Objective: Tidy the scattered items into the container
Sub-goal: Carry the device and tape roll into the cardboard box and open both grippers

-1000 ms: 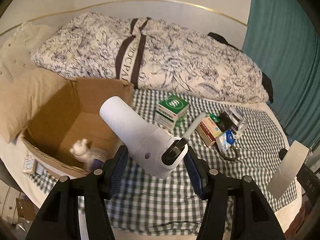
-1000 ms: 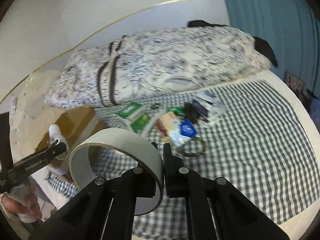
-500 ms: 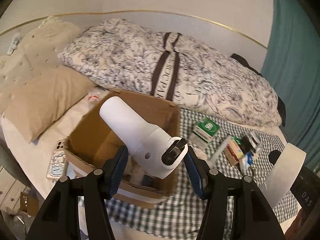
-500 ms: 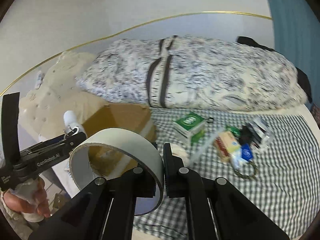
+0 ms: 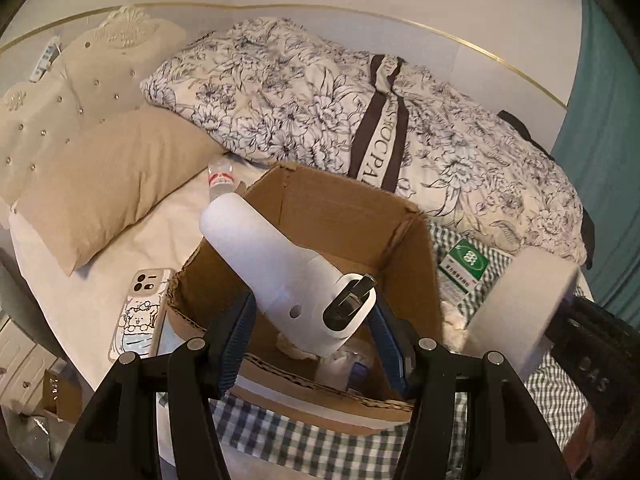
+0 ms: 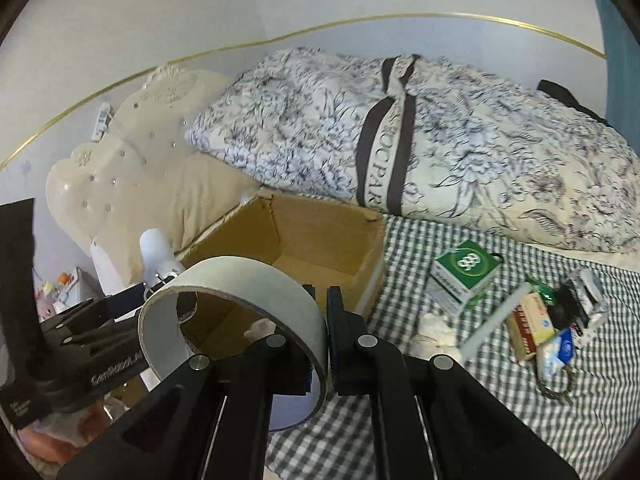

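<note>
White bottle: clamped in the left gripper, tilted above the cardboard box.
Tape roll: its wall pinched by the shut right gripper, near the box's front.
Around: phone beside the box; green carton and small packets on the checked cloth.
Change: both hands have swung from the cloth to the box.

Black two-finger grippers, one in each hand

The left gripper has blue ribbed pads and silver screws; the right gripper matches it.
</note>
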`<state>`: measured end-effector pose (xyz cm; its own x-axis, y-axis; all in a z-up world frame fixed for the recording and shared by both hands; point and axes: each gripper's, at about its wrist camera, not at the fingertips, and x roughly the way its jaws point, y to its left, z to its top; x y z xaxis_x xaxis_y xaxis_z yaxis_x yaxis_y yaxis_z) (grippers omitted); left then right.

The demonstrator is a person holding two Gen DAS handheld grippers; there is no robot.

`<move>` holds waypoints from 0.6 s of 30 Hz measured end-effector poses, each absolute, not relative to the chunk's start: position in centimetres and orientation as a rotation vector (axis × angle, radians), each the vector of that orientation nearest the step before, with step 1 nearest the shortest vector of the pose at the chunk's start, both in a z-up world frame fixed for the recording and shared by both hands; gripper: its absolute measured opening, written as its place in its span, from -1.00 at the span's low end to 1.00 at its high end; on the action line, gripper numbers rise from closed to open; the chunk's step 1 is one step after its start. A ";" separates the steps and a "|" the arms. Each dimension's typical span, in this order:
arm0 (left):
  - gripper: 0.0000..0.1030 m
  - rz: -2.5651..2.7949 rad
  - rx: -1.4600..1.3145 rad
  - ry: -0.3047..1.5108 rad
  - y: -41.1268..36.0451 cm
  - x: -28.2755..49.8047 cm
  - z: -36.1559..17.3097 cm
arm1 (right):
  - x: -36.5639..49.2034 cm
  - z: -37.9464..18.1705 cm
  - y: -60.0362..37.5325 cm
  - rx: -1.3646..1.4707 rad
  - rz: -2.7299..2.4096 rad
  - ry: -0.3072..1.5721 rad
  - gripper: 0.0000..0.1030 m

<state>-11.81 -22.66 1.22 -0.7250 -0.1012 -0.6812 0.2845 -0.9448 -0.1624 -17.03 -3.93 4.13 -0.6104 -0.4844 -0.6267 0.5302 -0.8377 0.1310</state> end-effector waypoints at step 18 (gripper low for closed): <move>0.23 -2.644 1.145 0.354 -23.5 -15.6 -3.2 | -22.7 -2.1 -9.0 1.037 -2.393 0.199 -0.82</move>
<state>-15.57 -23.53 -3.23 -0.6649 -0.1205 -0.7371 0.3101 -0.9424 -0.1256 -22.72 -9.01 -2.14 -0.5717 -0.4034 -0.7144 0.5157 -0.8540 0.0695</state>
